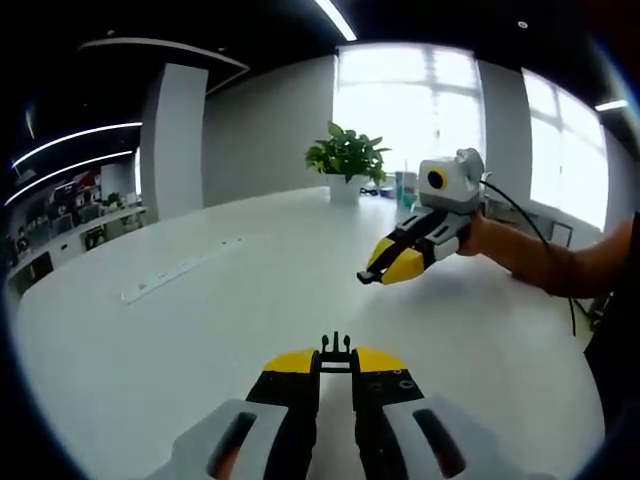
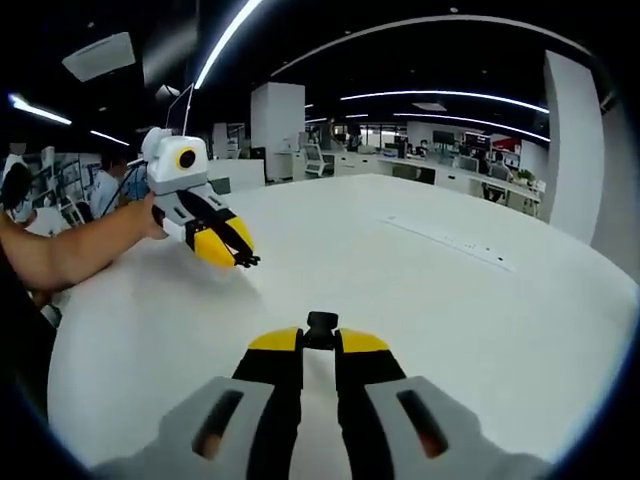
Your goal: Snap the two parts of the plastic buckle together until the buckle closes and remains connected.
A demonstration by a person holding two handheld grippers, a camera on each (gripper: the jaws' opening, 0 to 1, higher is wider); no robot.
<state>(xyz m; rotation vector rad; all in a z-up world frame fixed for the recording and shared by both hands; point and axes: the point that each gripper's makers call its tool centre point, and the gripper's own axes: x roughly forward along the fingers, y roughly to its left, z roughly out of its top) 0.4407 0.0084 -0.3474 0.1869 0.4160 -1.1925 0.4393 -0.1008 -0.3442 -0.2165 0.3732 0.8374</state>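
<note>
Left gripper view: the left gripper (image 1: pixel 336 352) is hanging over the table (image 1: pixel 200 330), a pronged buckle part (image 1: pixel 336 349) sitting between its jaws. The right gripper (image 1: pixel 372 275) is coming in from the right, well apart. A potted plant (image 1: pixel 346 160) is standing at the table's far edge.

Right gripper view: the right gripper (image 2: pixel 320 331) is holding a buckle part (image 2: pixel 321 325); the left gripper (image 2: pixel 246 261) is lying ahead to the left.

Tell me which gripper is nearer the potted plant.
Right. The right gripper is out over the table toward the potted plant; the left gripper sits further back.
</note>
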